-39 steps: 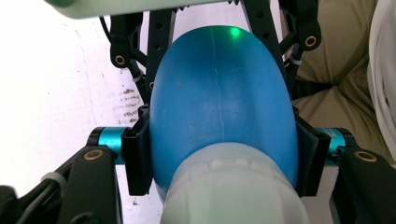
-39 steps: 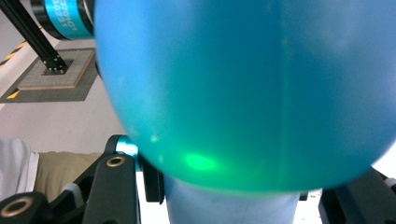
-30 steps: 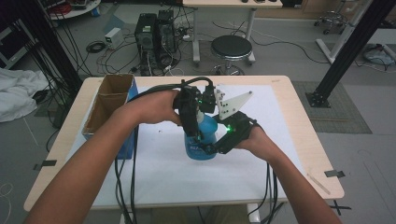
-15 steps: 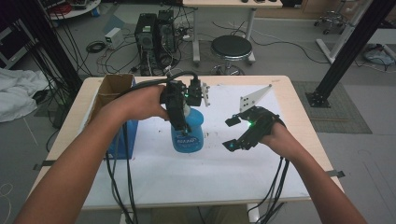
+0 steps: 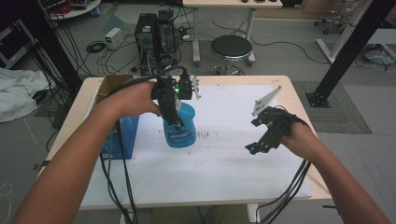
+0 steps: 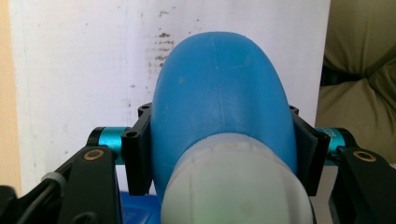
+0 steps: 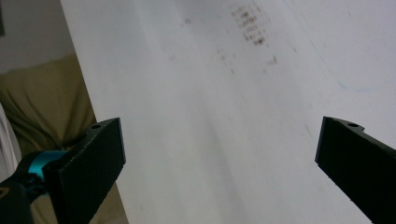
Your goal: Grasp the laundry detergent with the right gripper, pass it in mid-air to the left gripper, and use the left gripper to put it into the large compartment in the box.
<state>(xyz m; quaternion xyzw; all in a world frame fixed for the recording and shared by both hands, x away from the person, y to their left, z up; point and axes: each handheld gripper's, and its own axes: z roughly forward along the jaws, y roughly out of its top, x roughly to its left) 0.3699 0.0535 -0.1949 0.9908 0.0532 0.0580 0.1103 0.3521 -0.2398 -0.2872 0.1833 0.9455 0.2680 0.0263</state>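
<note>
Bottle (image 5: 180,128) upright, axis vertical

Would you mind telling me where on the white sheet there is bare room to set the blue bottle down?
The widest free patch is the white sheet between the blue bottle and the right gripper, running to the near edge, bare except for brown stains. It is crowded at the left edge, where the left gripper, cardboard box and cables gather.

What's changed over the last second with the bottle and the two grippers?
The right gripper let go of the blue bottle; its jaws have just been opening, nothing between them, and it drew away to the right. The left gripper carried the bottle a little left. Its grip near the bottle's top stayed shut.
</note>
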